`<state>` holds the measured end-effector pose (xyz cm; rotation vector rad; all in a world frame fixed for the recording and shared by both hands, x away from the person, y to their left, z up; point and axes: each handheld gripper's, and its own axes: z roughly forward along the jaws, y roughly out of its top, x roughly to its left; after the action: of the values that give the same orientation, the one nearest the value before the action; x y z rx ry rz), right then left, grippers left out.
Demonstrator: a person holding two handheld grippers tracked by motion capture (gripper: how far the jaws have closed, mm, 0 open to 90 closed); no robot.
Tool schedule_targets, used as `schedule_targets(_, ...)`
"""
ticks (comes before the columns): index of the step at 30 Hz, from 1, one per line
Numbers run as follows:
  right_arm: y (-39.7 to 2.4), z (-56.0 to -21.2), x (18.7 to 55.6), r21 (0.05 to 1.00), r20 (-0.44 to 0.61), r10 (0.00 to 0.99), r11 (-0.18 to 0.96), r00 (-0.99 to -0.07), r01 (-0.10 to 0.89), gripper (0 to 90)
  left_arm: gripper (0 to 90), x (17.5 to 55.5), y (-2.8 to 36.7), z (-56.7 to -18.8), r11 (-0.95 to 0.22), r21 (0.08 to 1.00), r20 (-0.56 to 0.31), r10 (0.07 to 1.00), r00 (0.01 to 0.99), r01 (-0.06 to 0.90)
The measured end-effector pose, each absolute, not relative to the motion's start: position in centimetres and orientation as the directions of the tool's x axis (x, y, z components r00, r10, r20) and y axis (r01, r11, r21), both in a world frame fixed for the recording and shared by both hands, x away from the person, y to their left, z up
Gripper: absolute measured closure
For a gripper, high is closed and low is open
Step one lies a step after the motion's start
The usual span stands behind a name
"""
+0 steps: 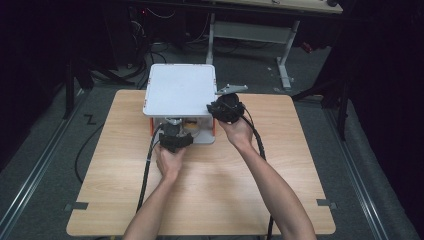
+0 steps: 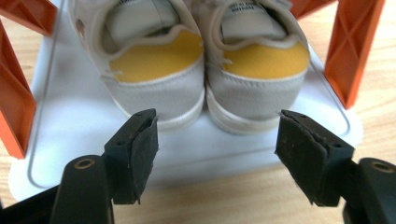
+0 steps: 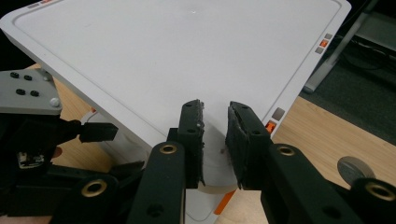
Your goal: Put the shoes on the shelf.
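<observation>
Dim room w/ dark floor; a wooden table (image 1: 200,190) is carrying a small white rack (image 1: 180,90) w/ orange legs. Under the rack's top shelf, a pair of grey-yellow shoes (image 2: 205,70) is sitting heels out on the lower tray. Left gripper (image 2: 217,140) is hovering just before the heels, jaws spread wide. Right gripper (image 3: 215,140) is sitting at the rack's near right corner, jaws nearly together, prob. pinching the shelf edge; can't tell for sure.

Risk: wide jaws catching both heels, or the rack tipping if the right one pulls up.

Left gripper view is showing the shoes clearly; high view is barely showing them.

Place: lab or test room.
Evidence: dark grey floor (image 1: 45,150), trailing cables (image 1: 82,150), lone wooden bench (image 1: 210,195), white desk frame (image 1: 250,35) behind.
</observation>
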<state>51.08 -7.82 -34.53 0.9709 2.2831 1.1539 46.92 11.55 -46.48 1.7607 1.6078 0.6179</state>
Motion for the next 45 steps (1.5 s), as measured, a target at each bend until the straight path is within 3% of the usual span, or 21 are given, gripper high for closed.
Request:
schedule_targets(8, -7.8, -34.4, 51.0, 0.814, -0.028, 0.739, 0.408, -0.673, 0.414, 62.7, 32.0, 45.6, 12.2, -46.3, -0.026, 0.742, -0.101, 0.983, 0.150, 0.670)
schedule_targets(14, -8.5, -34.2, 50.7, 0.825, -0.010, 0.746, 0.383, -0.666, 0.416, 59.1, 32.0, 44.7, 12.9, -45.2, -0.038, 0.760, -0.109, 0.976, 0.186, 0.648)
schedule_targets(45, -16.4, -34.0, 47.4, 0.866, 0.084, 0.767, 0.260, -0.637, 0.427, 56.0, 34.0, 41.1, 14.4, -41.8, -0.062, 0.815, -0.157, 0.933, 0.323, 0.576)
